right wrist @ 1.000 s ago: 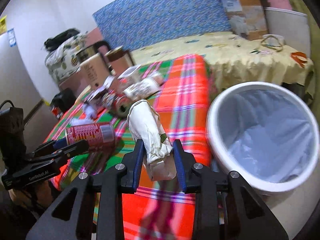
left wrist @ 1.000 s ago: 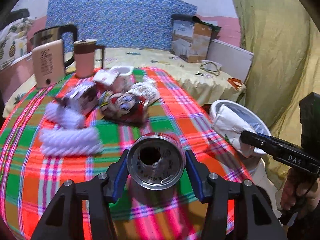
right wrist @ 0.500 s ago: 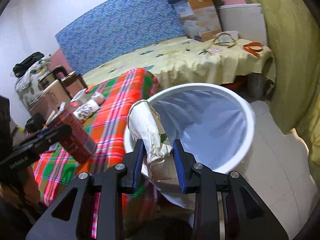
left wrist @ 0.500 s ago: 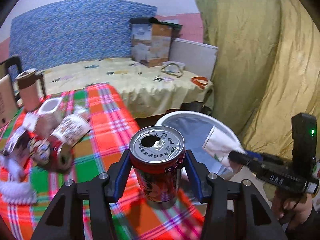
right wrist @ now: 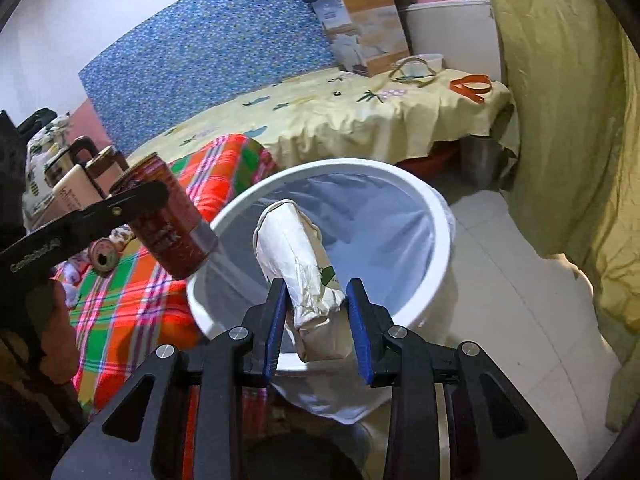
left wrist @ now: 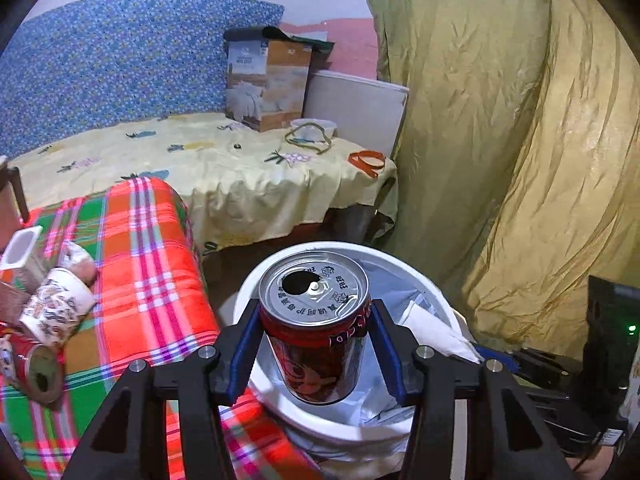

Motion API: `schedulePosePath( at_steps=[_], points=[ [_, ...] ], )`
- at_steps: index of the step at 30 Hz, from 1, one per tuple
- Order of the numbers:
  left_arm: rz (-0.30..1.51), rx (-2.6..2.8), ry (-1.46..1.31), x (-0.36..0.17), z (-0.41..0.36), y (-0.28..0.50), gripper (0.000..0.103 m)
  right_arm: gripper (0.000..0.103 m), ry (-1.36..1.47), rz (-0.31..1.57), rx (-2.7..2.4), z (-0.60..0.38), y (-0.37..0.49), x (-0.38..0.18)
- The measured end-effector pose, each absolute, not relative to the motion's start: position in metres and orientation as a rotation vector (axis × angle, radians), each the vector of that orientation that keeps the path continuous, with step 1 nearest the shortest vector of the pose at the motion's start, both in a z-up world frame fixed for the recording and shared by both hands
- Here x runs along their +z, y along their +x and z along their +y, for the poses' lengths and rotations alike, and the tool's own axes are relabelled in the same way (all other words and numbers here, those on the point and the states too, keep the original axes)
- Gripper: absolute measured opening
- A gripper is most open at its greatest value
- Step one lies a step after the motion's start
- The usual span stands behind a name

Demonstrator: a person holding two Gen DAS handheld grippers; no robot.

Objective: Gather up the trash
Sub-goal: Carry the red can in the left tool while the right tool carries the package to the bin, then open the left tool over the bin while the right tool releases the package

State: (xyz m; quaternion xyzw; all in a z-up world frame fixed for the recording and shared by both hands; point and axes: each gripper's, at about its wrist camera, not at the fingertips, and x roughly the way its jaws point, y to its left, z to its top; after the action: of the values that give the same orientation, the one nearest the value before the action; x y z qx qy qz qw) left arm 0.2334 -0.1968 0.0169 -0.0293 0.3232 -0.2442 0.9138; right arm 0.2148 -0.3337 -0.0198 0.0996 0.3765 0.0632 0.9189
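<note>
My left gripper (left wrist: 314,312) is shut on an upright red drink can (left wrist: 316,344) with an open silver top. The can hangs over the near left part of the white lined bin (left wrist: 360,248). In the right wrist view the same can (right wrist: 168,224) shows tilted above the bin's left rim. My right gripper (right wrist: 316,292) is shut on a crumpled white paper bag (right wrist: 292,248), held above the near side of the bin (right wrist: 440,216). That bag (left wrist: 436,328) also shows at the bin's right rim in the left wrist view.
The plaid-covered table (left wrist: 152,280) left of the bin carries a paper cup (left wrist: 56,308), a white carton (left wrist: 20,248) and a lying can (left wrist: 40,372). A bed with a yellow sheet (left wrist: 240,168) stands behind. A yellow curtain (left wrist: 520,160) hangs at the right.
Both grippers have swung right from above the table to above the bin, the left with the can and the right with the paper bag. Neither grip has altered.
</note>
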Motion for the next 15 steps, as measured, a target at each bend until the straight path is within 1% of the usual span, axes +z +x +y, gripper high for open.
schedulePosePath(
  at_steps=[8, 15],
  points=[
    [0.752, -0.513, -0.055, -0.014, -0.203, 0.248, 0.053, 0.035, 0.157, 0.803, 0.094, -0.331, 0.224, -0.024],
    [0.755, -0.524, -0.044, -0.019, -0.201, 0.244, 0.053, 0.040, 0.132, 0.830, 0.104, -0.325, 0.227, -0.028]
  ],
)
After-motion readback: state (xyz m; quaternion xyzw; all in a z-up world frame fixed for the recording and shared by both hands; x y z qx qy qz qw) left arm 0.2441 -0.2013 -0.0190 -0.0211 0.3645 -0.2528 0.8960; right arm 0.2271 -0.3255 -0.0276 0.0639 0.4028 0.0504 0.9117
